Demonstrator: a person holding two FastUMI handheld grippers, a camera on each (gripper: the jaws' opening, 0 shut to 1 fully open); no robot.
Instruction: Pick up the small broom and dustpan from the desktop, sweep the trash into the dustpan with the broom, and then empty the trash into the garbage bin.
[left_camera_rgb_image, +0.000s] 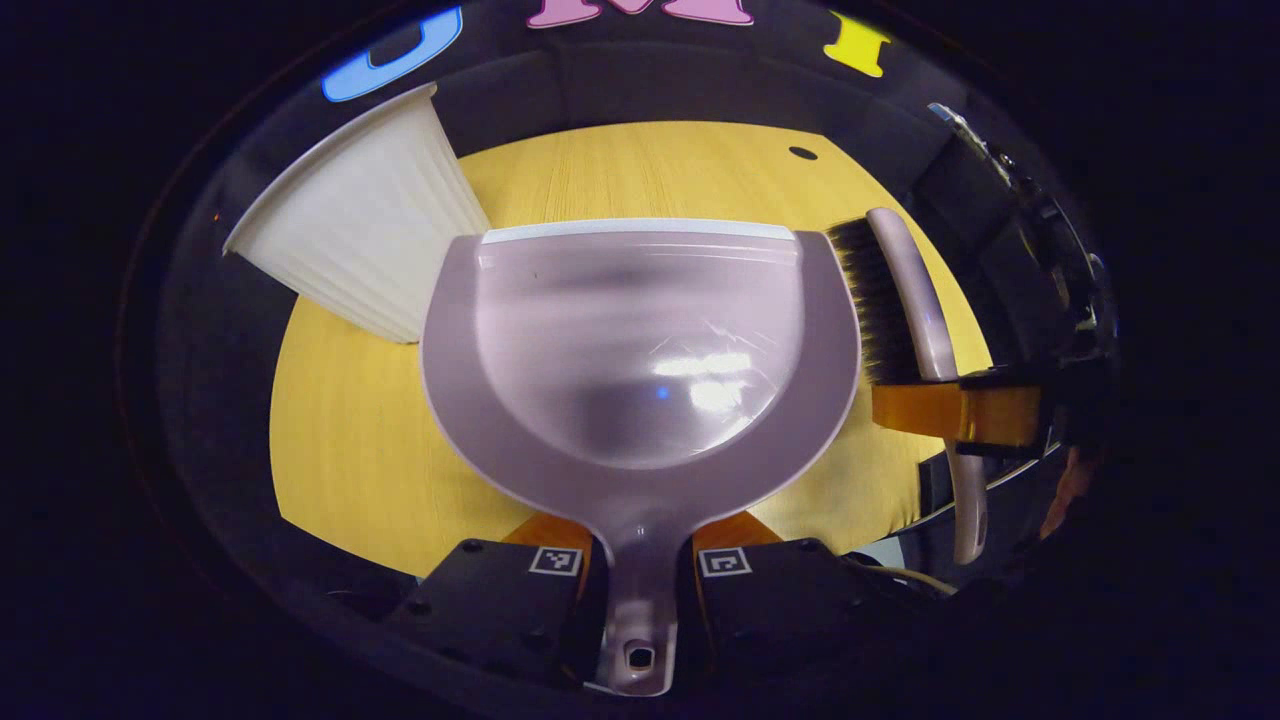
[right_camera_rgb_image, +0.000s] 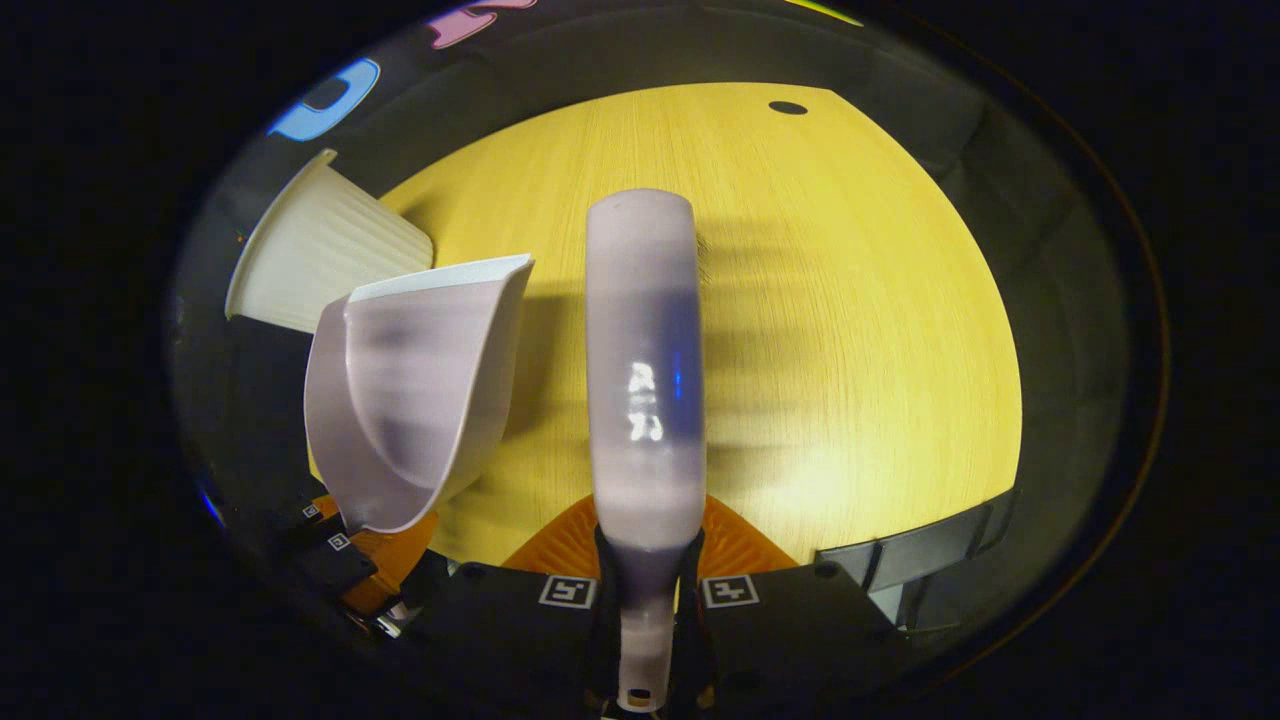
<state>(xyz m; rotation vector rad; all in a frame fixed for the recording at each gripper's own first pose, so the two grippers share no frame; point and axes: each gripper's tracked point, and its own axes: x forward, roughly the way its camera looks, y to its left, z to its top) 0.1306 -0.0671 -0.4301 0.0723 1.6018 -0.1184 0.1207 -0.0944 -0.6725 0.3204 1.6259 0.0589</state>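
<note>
My left gripper (left_camera_rgb_image: 640, 545) is shut on the handle of a pale lilac dustpan (left_camera_rgb_image: 640, 340), held above the yellow wooden desktop (left_camera_rgb_image: 350, 440); its scoop looks empty. My right gripper (right_camera_rgb_image: 648, 560) is shut on the handle of the small lilac broom (right_camera_rgb_image: 645, 360), whose back faces the camera. In the left gripper view the broom (left_camera_rgb_image: 915, 300) hangs to the right of the pan with its dark bristles turned toward it, clamped by the right gripper (left_camera_rgb_image: 960, 412). In the right gripper view the dustpan (right_camera_rgb_image: 420, 400) floats at the left, with the left gripper (right_camera_rgb_image: 345, 560) under it.
A white ribbed garbage bin (left_camera_rgb_image: 350, 220) stands at the desk's far left edge, also seen as the bin (right_camera_rgb_image: 310, 250) behind the pan. A small dark hole (right_camera_rgb_image: 788, 107) marks the far desktop. A dark strip (right_camera_rgb_image: 915, 555) runs along the near right edge.
</note>
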